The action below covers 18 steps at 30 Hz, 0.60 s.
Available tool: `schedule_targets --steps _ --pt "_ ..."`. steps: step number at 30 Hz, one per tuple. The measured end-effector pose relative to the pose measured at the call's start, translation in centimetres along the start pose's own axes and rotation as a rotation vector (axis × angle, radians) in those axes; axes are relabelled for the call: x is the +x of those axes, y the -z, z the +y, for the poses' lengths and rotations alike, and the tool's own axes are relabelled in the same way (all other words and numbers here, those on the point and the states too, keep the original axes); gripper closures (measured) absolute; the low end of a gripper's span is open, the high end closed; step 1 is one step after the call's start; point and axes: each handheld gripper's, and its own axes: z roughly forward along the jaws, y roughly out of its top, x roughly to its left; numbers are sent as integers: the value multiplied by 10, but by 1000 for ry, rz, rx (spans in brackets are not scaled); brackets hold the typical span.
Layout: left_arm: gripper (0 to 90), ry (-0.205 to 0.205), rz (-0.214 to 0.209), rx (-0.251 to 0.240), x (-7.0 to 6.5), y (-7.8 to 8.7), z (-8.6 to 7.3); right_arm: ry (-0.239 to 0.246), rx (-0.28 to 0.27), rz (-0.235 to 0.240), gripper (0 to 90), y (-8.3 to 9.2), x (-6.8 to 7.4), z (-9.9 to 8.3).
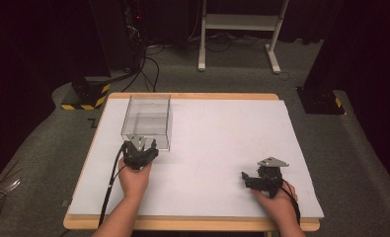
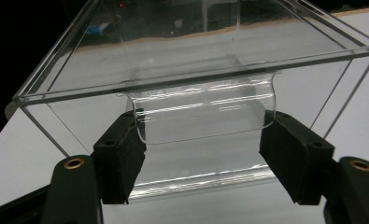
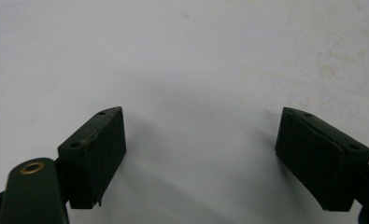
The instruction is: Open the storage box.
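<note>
A clear plastic box [image 1: 147, 121] stands empty at the back left of the white tabletop [image 1: 222, 133]. My left gripper [image 1: 144, 147] is at the box's near wall. In the left gripper view, a curved clear handle [image 2: 203, 112] sticks out from that wall of the box [image 2: 196, 51], and my left gripper [image 2: 203, 128] has a black pad pressed against each end of it. My right gripper [image 1: 247, 178] rests low over the table's front right, pointing left. In the right gripper view it [image 3: 201, 135] is open, with bare white surface between the jaws.
The table has a wooden rim [image 1: 192, 224] around the white sheet. Behind it on the grey carpet are a white stand's legs [image 1: 237, 22], a black base with yellow stripes [image 1: 86, 96] at the left, and a dark base [image 1: 321, 101] at the right.
</note>
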Motion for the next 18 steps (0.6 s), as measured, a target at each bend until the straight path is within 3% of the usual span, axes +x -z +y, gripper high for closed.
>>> schedule_targets --steps 18 --pt "322 -1 -16 -16 0 20 -12 -3 -2 1 160 0 0 0"
